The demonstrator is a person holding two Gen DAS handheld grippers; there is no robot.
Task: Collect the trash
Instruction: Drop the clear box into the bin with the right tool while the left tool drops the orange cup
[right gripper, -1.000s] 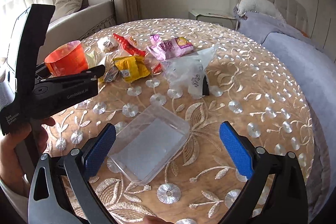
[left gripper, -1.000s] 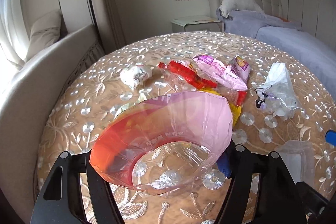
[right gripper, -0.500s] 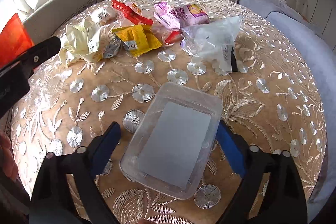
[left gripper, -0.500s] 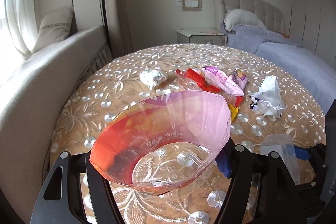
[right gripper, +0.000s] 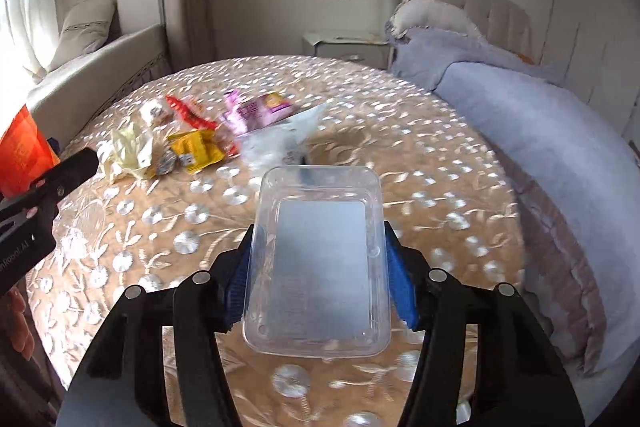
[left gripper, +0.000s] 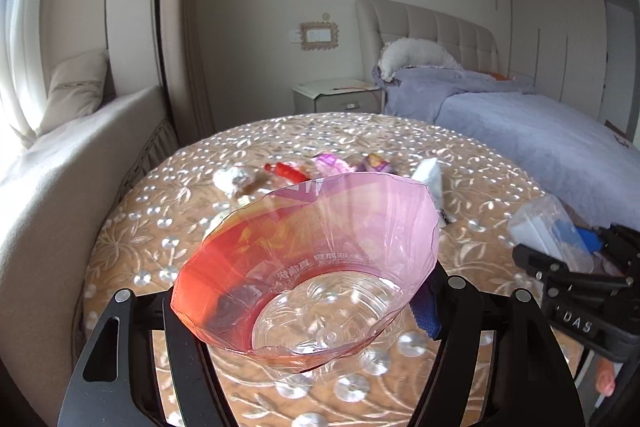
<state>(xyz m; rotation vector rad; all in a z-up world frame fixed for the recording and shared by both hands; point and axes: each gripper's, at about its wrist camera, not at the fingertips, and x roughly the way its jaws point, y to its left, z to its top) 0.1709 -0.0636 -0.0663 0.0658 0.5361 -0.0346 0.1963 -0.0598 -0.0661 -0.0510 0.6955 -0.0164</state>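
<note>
My left gripper [left gripper: 304, 311] points slightly downward over the round table [right gripper: 420, 155], clamped across a pink-and-orange plastic cup [left gripper: 308, 263] that sits tilted between its fingers, mouth toward the camera; my right gripper [right gripper: 320, 267] also tips downward, its jaws closing on a clear plastic tray [right gripper: 320, 259], the blue pads [right gripper: 400, 287] already pressed against both long sides; the tray appears lifted off the cloth, though I cannot be sure of that.

A second ago the tray lay flat on the table between wide-open jaws, untouched; half a second ago the pads were just beside its edges; the cup has stayed in the left grip throughout, and the table now sits lower in the left view than it did.

The remaining litter lies well beyond both grippers: a yellow wrapper [right gripper: 196, 151], a red wrapper [right gripper: 188, 113], a purple packet [right gripper: 256, 111], a crumpled pale bag [right gripper: 128, 151], a clear bag [right gripper: 280, 139] and a small white wad [right gripper: 154, 111]; the cup blocks much of this pile in the left view; a bed [left gripper: 540, 131] stands to the right.
</note>
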